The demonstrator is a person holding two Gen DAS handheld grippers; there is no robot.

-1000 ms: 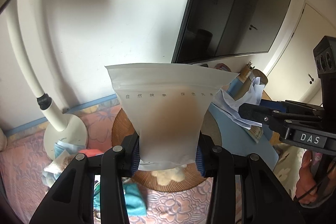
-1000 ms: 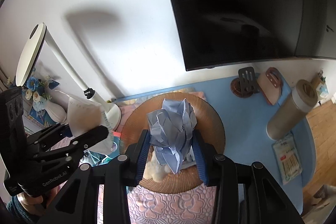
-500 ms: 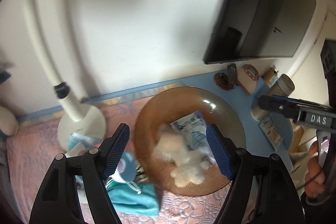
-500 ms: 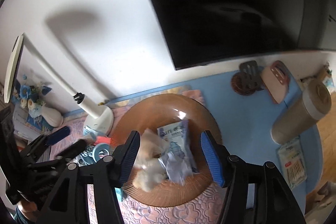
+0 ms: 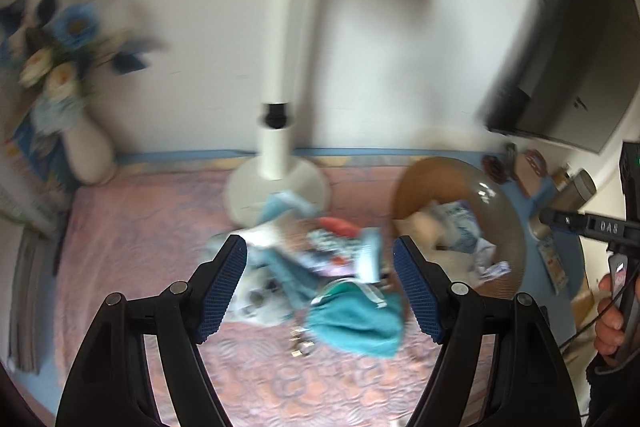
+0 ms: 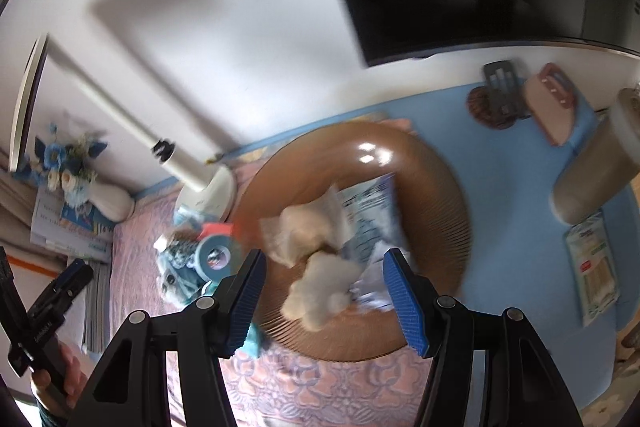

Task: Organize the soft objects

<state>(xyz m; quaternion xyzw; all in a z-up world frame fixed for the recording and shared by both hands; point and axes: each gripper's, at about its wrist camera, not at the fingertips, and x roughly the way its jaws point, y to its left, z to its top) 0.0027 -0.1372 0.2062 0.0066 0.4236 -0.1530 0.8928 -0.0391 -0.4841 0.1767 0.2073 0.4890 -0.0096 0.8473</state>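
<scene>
Both claws spread apart, empty: left claw (image 5: 316,279) over teal cloth (image 5: 356,327), right claw (image 6: 322,291) above brown bowl (image 6: 440,163); next, probably clamp cloth.

left hand-held gripper (image 5: 318,281): jaws spread wide, nothing between the blue ribbed pads (image 5: 222,281). the jaws have just been opening. the tool points steeply downward. in the right wrist view its black body sits at the lower left edge, gripped from below by the person's left hand (image 6: 66,373).

right hand-held gripper (image 6: 324,297): jaws parted, pads (image 6: 404,301) clear of any contact, nothing clamped. the jaws have just been opening. the tool points steeply downward. in the left wrist view its black body reaches in from the right edge, with the person's right hand (image 5: 610,315) wrapped around the handle and a dark sleeve cuff below it.
</scene>
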